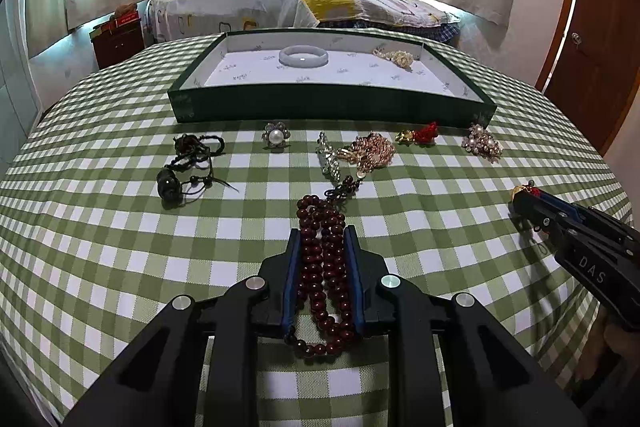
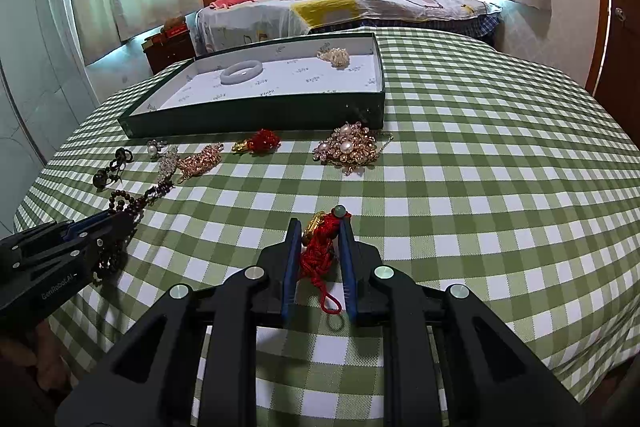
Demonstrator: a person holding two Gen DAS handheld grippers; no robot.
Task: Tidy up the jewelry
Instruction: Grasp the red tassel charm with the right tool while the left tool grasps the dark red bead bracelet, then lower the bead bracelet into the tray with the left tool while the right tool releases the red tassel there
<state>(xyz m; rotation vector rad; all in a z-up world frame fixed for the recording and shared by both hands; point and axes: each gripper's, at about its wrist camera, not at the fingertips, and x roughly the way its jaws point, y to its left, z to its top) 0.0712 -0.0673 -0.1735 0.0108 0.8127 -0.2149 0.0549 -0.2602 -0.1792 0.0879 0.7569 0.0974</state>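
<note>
My left gripper [image 1: 322, 233] is shut on a dark red bead bracelet [image 1: 324, 267] low over the checked tablecloth; it also shows in the right wrist view [image 2: 116, 223]. My right gripper [image 2: 318, 227] is shut on a red cord charm with a gold piece [image 2: 318, 247]; it shows at the right in the left wrist view [image 1: 524, 193]. A dark green tray [image 1: 328, 103] at the far side holds a pale jade bangle [image 1: 304, 55] and a pearl cluster [image 1: 394, 57].
On the cloth in front of the tray lie a black cord necklace [image 1: 188, 163], a pearl flower ring [image 1: 276, 135], a crystal clip [image 1: 328, 157], a rose-gold chain [image 1: 372, 151], a red and gold charm [image 1: 418, 135] and a pearl brooch [image 1: 482, 143]. A bed [image 1: 280, 3] stands behind.
</note>
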